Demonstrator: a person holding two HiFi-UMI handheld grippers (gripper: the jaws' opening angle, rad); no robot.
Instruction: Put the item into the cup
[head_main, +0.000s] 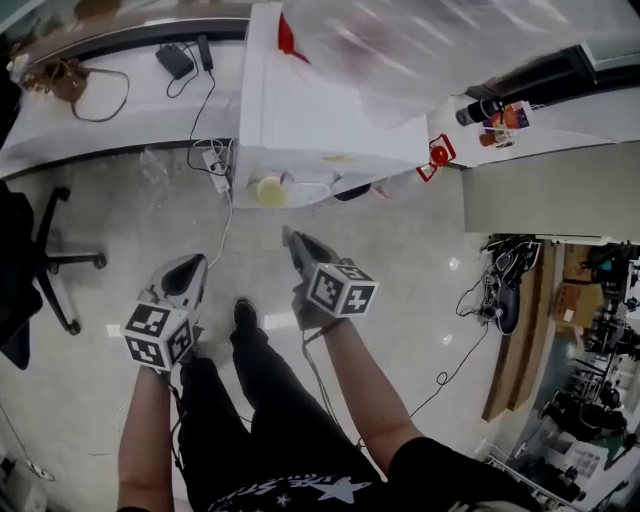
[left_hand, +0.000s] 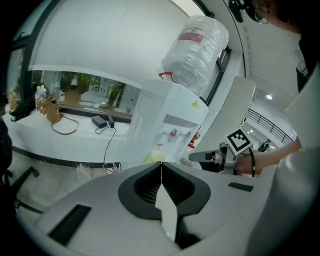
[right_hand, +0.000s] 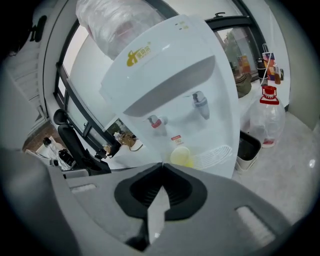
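Left gripper (left_hand: 161, 167) is closed, jaws pressed together with nothing between them, and my right gripper (right_hand: 161, 167) is the same: jaws meeting, empty. Both hang in front of me above the floor, short of the tall white plastic water dispenser (right_hand: 175, 85). On its drip tray, under the taps, sits the small yellow plastic cup (right_hand: 181, 156); I cannot tell whether anything is in it. I can pick out no item meant for it, neither in a gripper nor lying near.

So I judge the task not begun: an item must be found, gripped, carried over and dropped into the cup.

The clear plastic water bottle (left_hand: 196, 47) stands inverted on top of the dispenser; its level I cannot read. Just beside the dispenser are a dark bin (right_hand: 248, 146), its inside hidden, and a clear plastic jug with a red cap (right_hand: 266, 120).
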